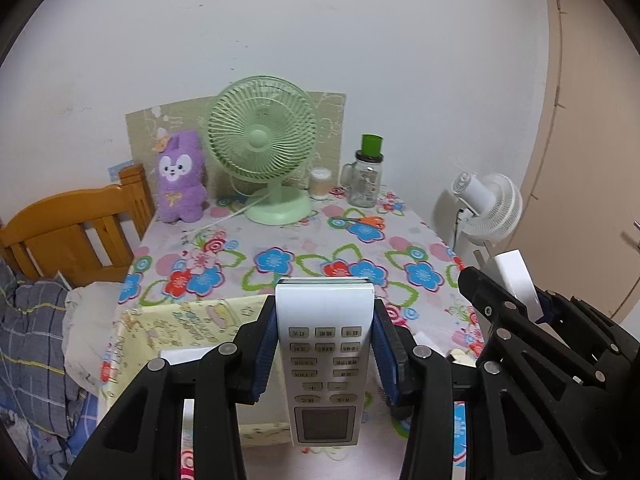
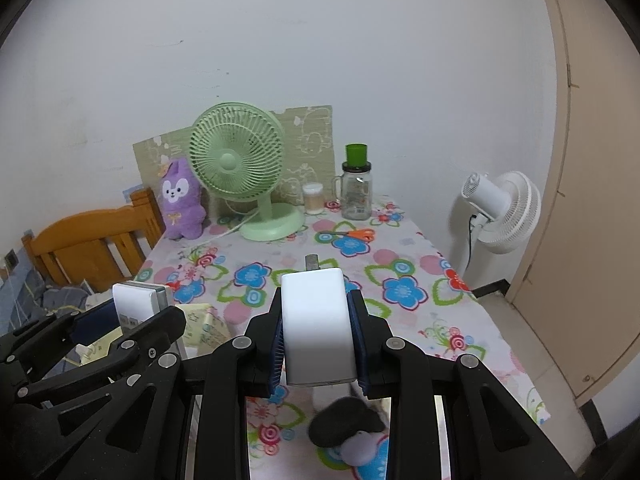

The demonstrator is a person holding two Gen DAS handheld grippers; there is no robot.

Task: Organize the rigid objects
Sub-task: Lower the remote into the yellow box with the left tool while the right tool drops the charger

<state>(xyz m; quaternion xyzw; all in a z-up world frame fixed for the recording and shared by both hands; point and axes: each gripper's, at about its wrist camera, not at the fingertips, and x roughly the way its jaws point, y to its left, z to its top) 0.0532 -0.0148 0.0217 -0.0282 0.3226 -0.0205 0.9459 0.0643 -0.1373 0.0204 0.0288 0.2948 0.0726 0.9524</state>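
- Left hand-held gripper (image 1: 325, 354): pads pinching a white remote control (image 1: 324, 356), held above the counter's (image 1: 400, 242) near edge.
- Right hand-held gripper (image 2: 318, 334): pads pinching a white box (image 2: 316, 326), also raised over the counter.
- Far edge: green fan (image 1: 262, 148), purple plush toy (image 1: 180, 178), glass jar (image 1: 365, 178).
- Orange scissors (image 2: 354, 234) lie near the jar.

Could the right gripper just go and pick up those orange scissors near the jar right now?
Probably not as things stand. The right gripper is already shut on a white box, so its jaws are full. The path across the table to the scissors looks free, though.
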